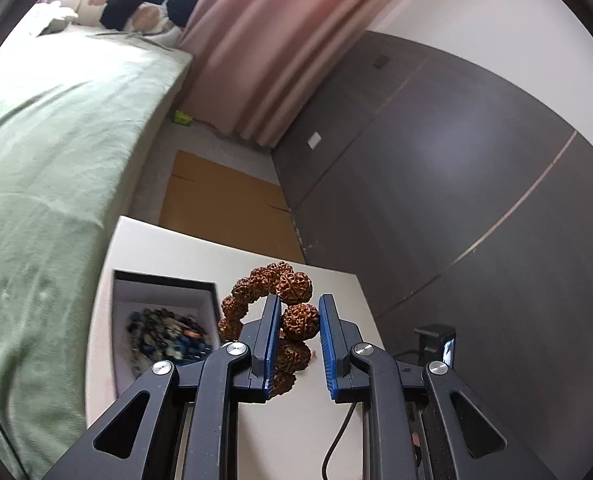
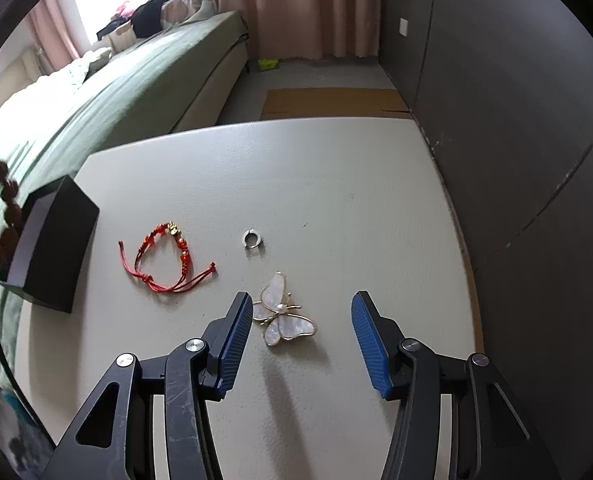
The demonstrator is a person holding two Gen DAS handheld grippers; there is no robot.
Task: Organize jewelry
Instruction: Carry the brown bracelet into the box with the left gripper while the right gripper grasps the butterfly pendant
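Left gripper (image 1: 299, 319) clamped on brown seed-bead bracelet (image 1: 274, 286), lifted beside open black box (image 1: 164, 284). Right gripper (image 2: 302, 312) spread wide — butterfly brooch (image 2: 282, 312) between fingers, on table (image 2: 336, 184).

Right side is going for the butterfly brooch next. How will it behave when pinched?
The butterfly brooch lies flat between the open right hand-held gripper fingers, so it will probably skid on the table rather than lift. Its thin, glossy wings look rigid, slippery and possibly fragile.

A green-covered bed (image 2: 144, 80) runs along the left. Pink curtains (image 2: 316, 8) hang behind; dark grey wall panels (image 2: 516, 120) stand right.
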